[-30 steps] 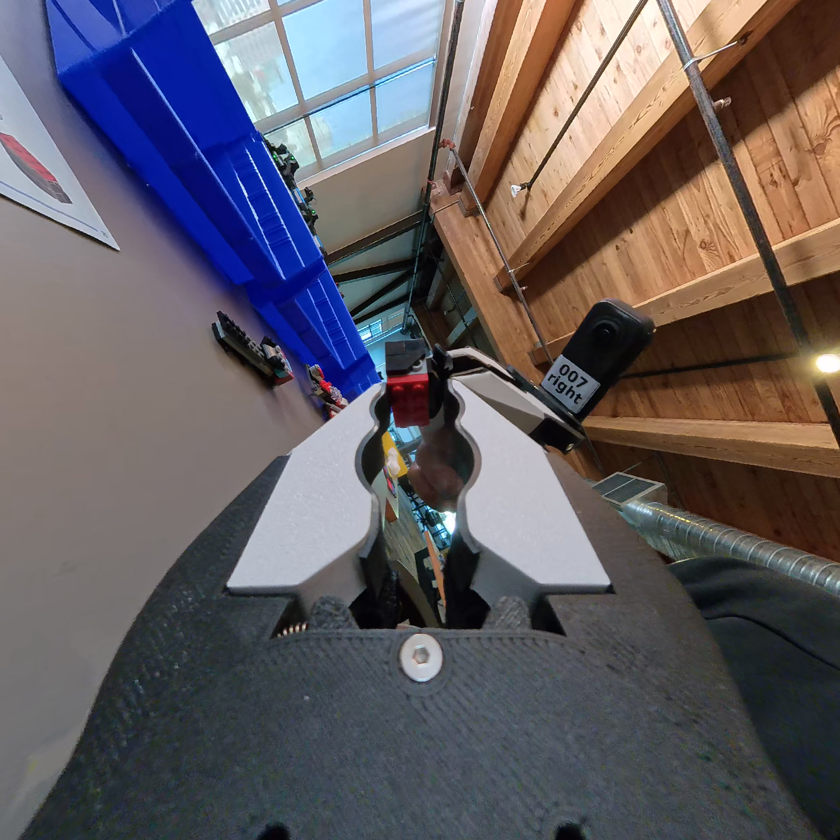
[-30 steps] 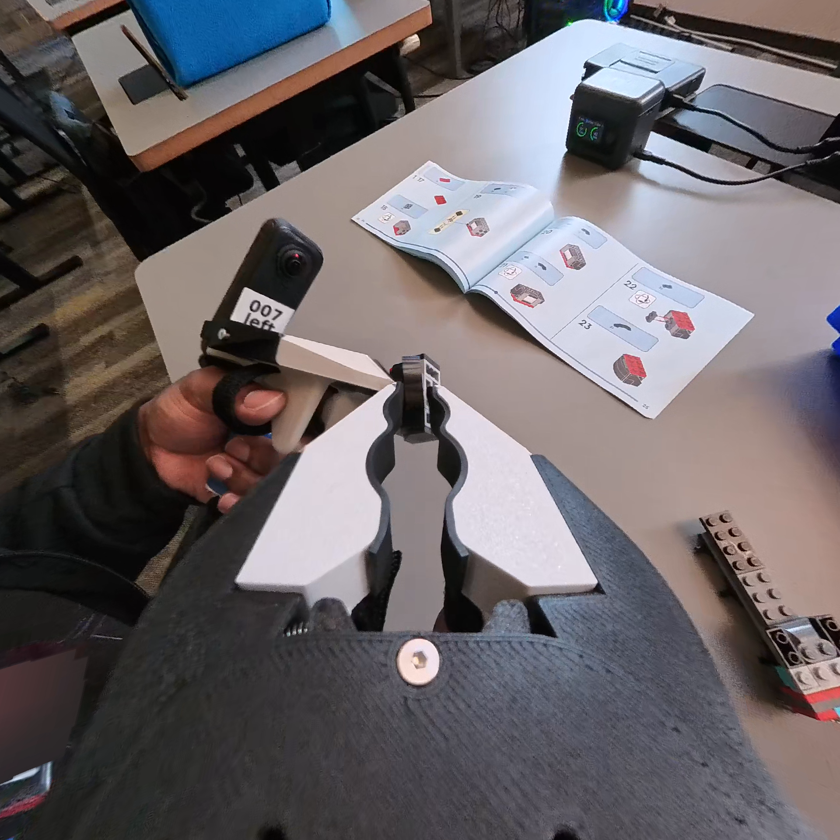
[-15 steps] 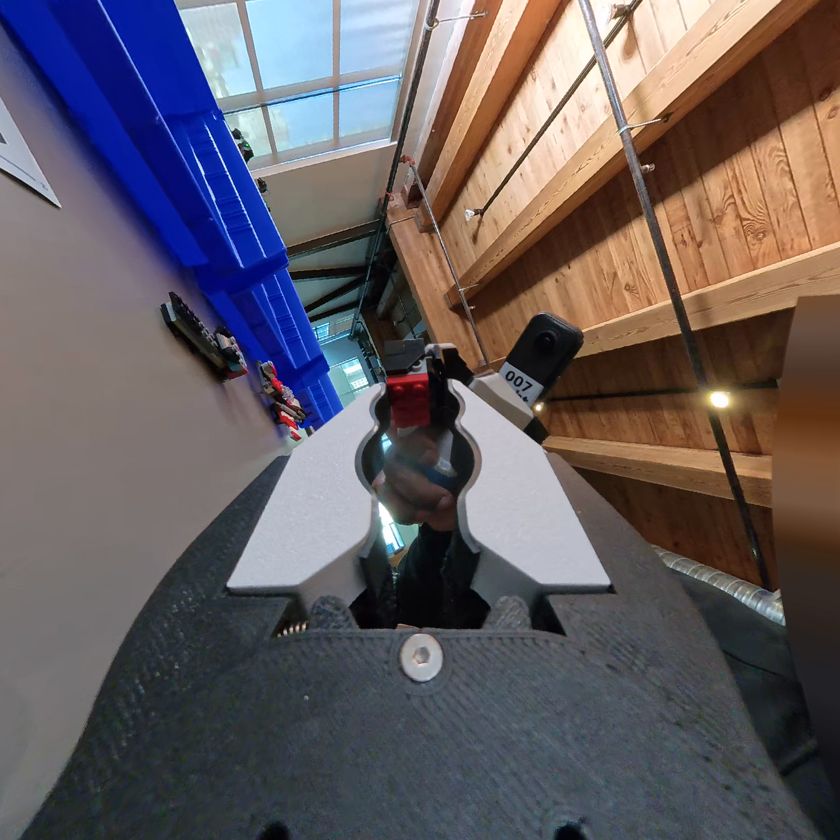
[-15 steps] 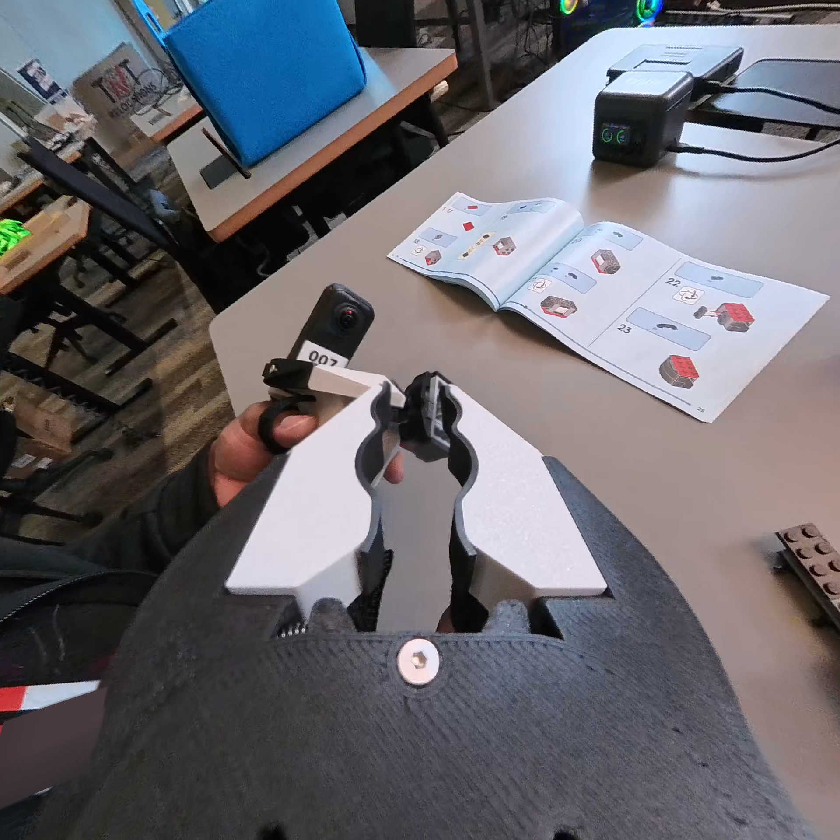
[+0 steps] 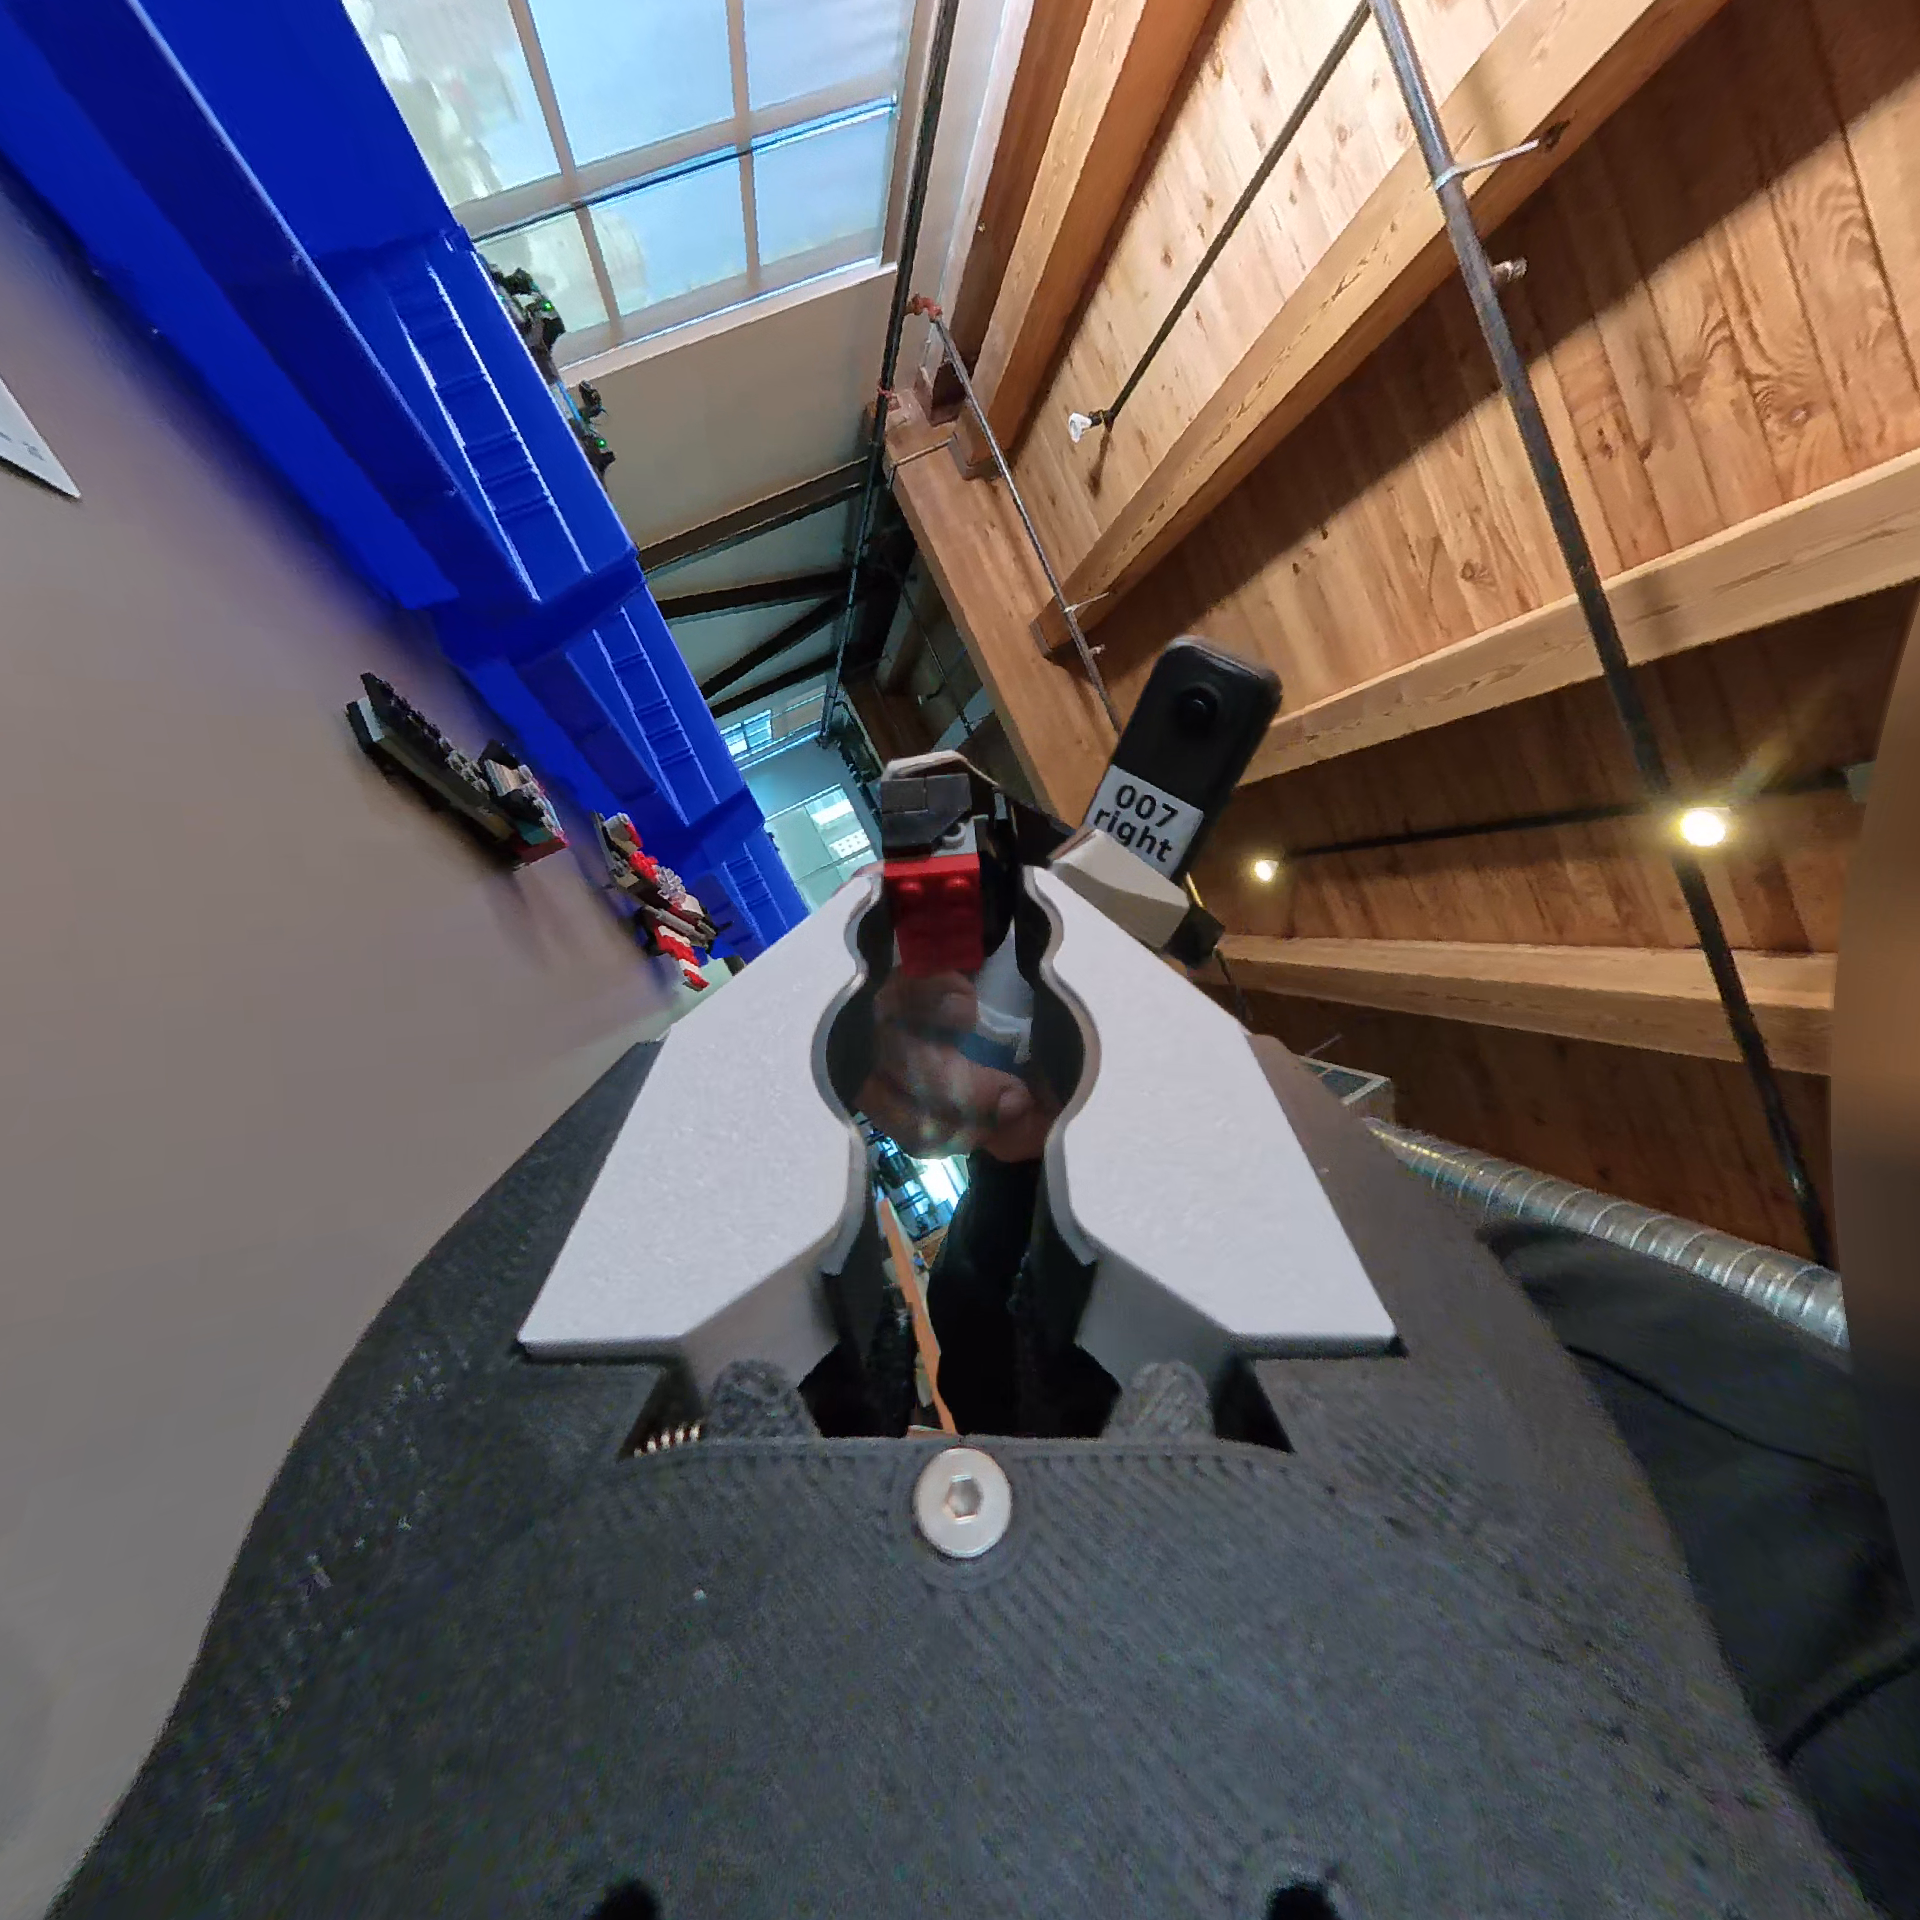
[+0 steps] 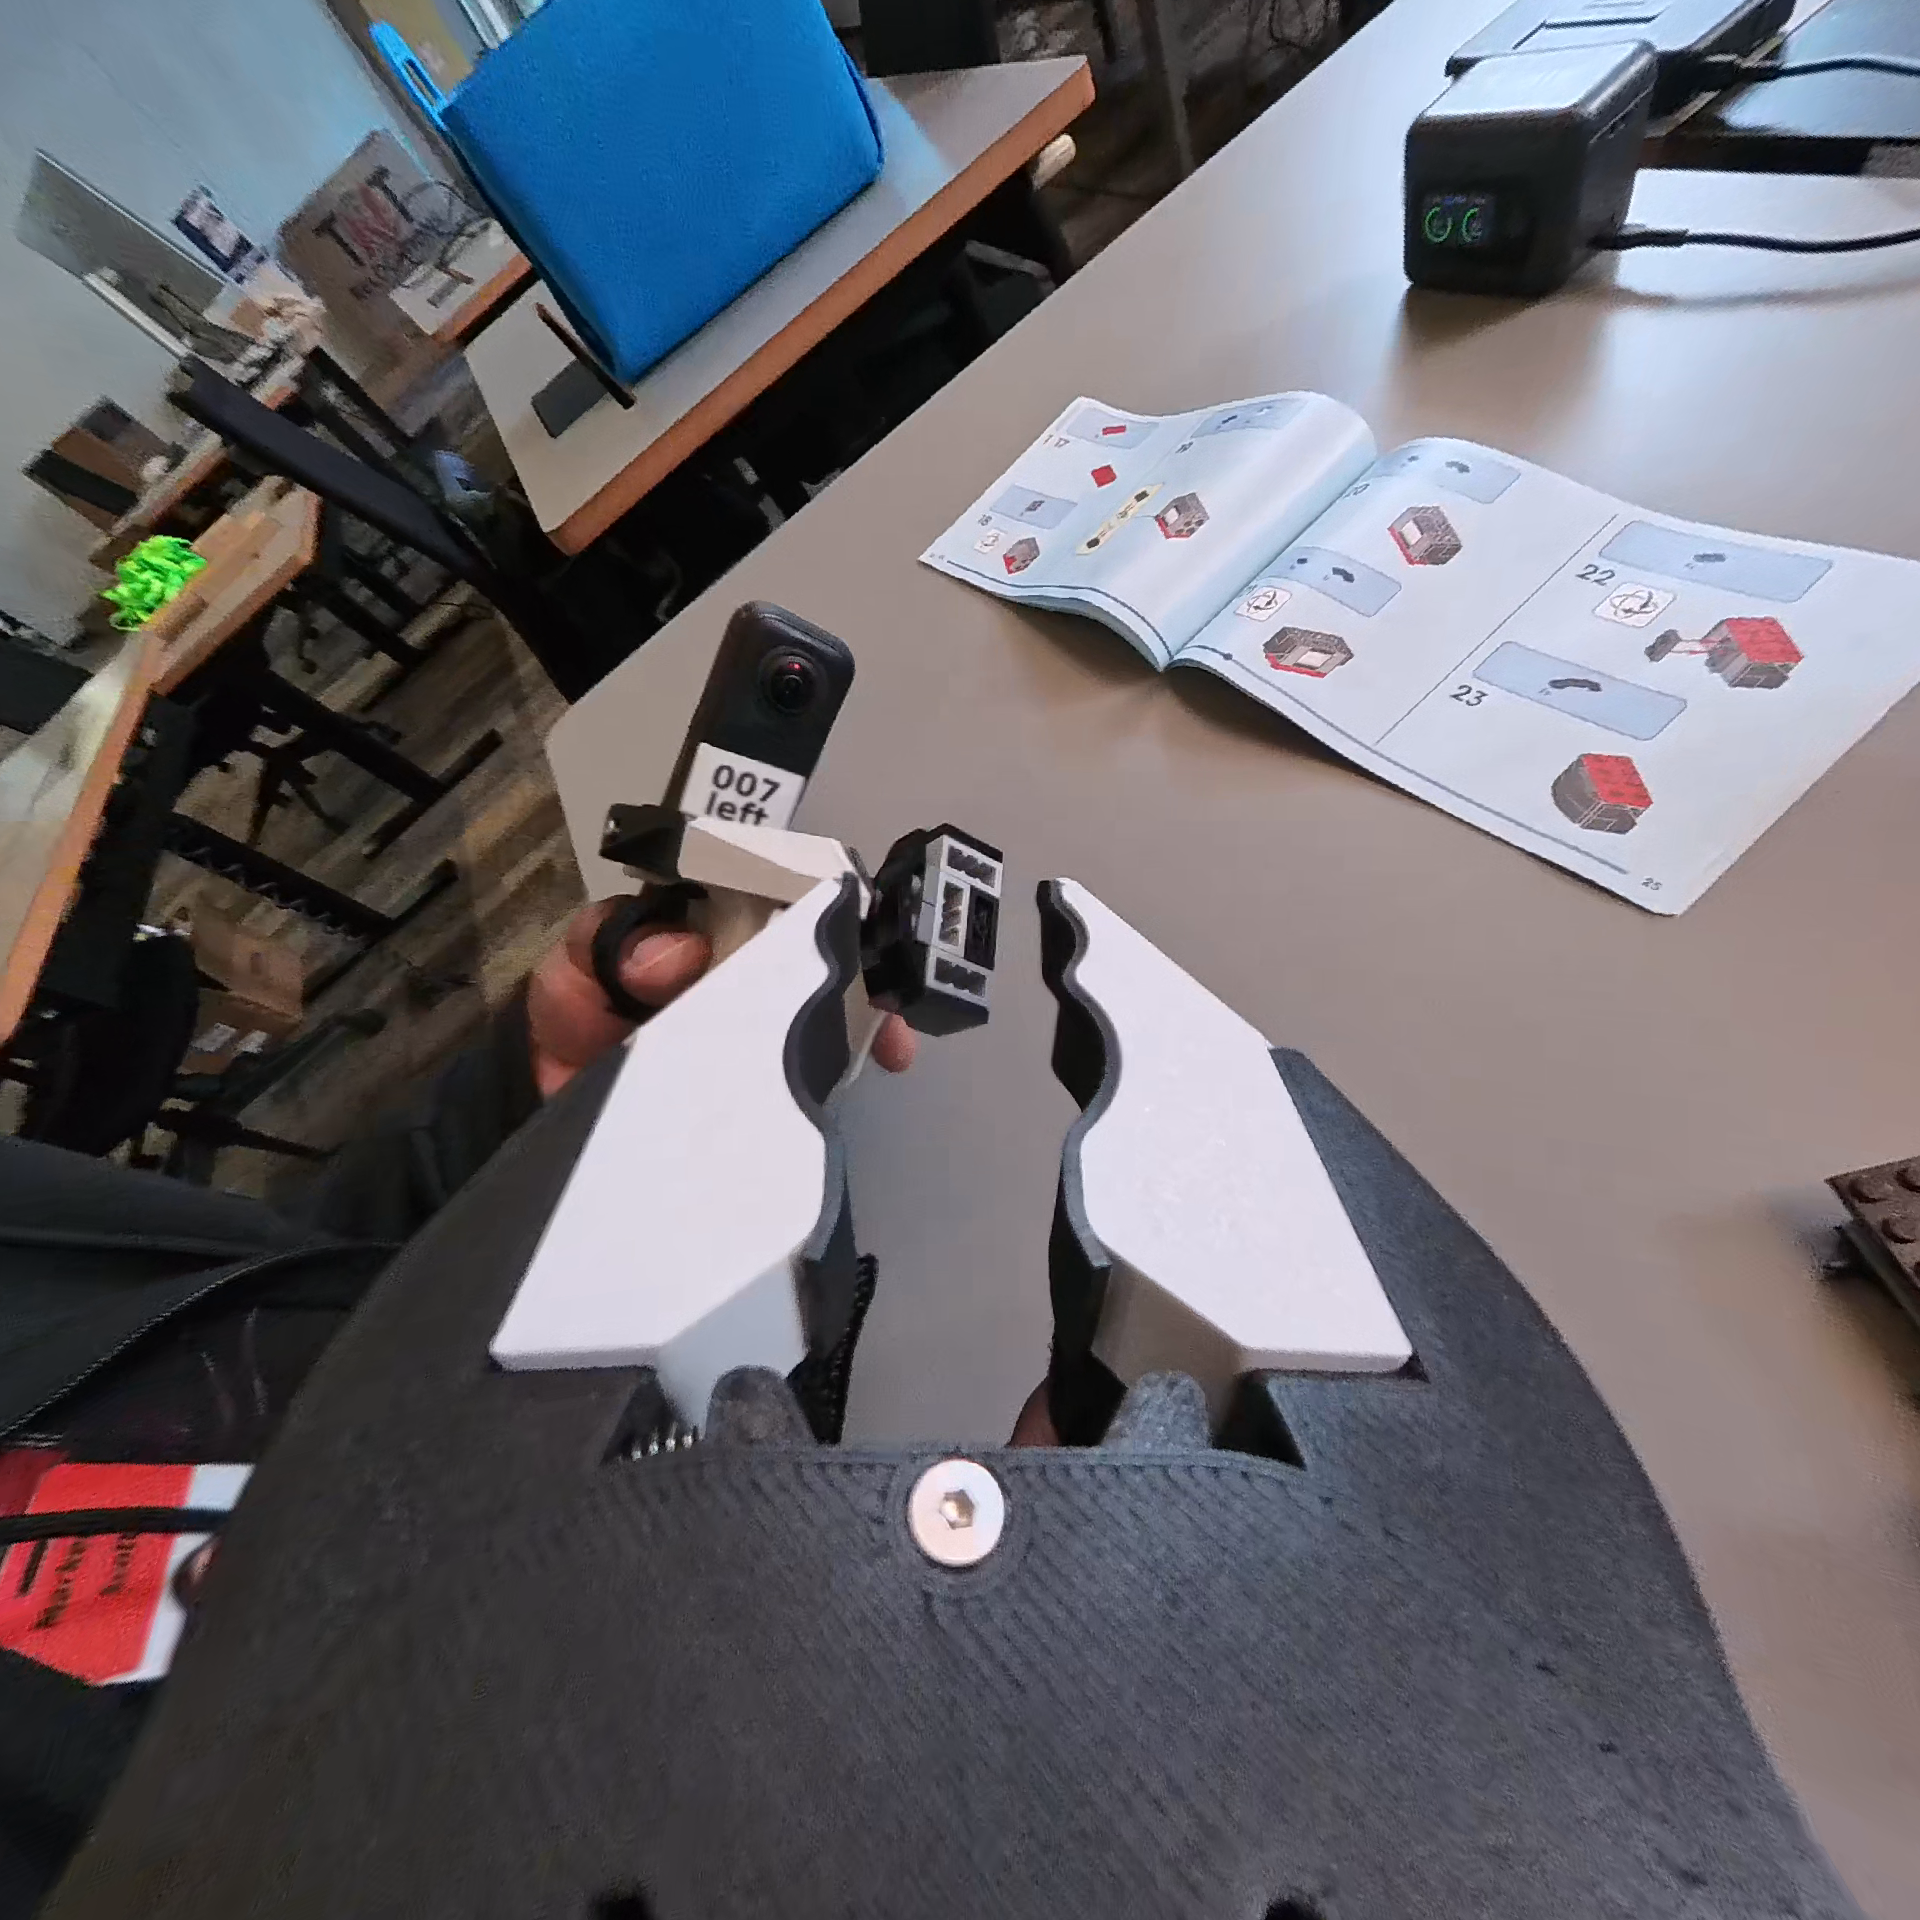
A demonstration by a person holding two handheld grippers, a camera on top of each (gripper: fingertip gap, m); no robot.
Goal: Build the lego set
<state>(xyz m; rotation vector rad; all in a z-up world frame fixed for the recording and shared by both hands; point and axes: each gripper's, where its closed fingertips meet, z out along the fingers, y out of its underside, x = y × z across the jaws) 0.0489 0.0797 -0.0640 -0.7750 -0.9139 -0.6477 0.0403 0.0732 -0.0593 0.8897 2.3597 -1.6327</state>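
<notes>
A small red-and-black lego assembly (image 5: 928,902) is gripped at the left tool's tips (image 5: 951,914), held clear of the bench (image 6: 1351,1039), its black underside (image 6: 940,940) seen between the parted right tool fingers (image 6: 1132,1049).

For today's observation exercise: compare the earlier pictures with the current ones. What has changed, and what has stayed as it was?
The right gripper has opened, letting go of the small lego block. The left gripper stays shut on that block, red side toward its camera. The instruction booklet is still open on the table.

left gripper (image 5: 954,914) | fingers (image 5: 769,1023) clamp red-and-black lego block (image 5: 932,899) | above grey table (image 5: 208,883)
</notes>
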